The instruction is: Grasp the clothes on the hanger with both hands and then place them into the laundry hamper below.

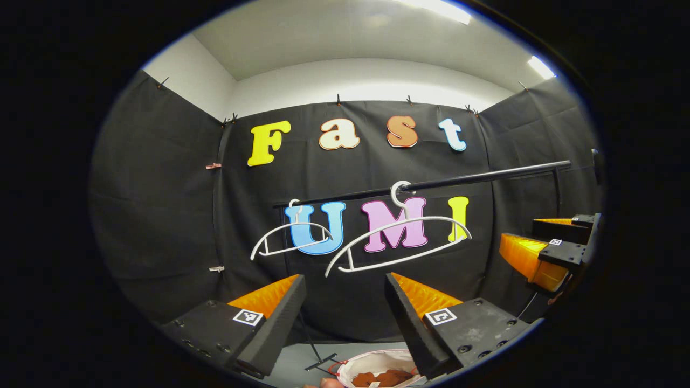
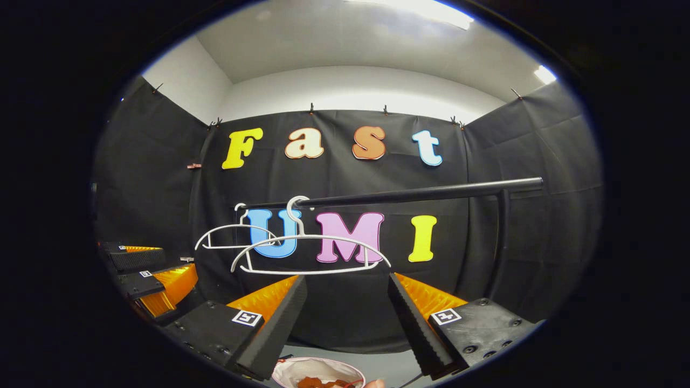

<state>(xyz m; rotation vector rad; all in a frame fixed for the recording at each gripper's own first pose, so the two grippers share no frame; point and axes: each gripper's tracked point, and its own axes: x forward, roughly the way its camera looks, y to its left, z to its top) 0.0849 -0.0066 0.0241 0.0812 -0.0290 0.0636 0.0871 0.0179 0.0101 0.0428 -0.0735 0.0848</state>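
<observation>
Rail (image 1: 431, 184) spans the booth at about twelve o'clock from where I hold both grippers, and two white hangers hang from it bare: the nearer hanger (image 1: 396, 240) and, toward ten o'clock of it, the farther hanger (image 1: 291, 237). I judge the hanging stage finished, so the step in hand is letting go cleanly and backing off.

To do that well, I keep both jaws spread, lift straight up and clear of the hamper rim, and avoid snagging the nearer hanger overhead.

Below, at six o'clock in the left gripper view, sits the laundry hamper (image 1: 353, 362), pale-walled and round-mouthed, standing on the grey floor (image 1: 294, 361). Inside it lie the clothes (image 1: 380, 378), a brown crumpled heap.

The left gripper (image 1: 345, 323) is released, its jaws wide apart and holding nothing. The right gripper (image 2: 347, 323) is likewise spread and empty; I see it also at three o'clock in the left gripper view.
</observation>
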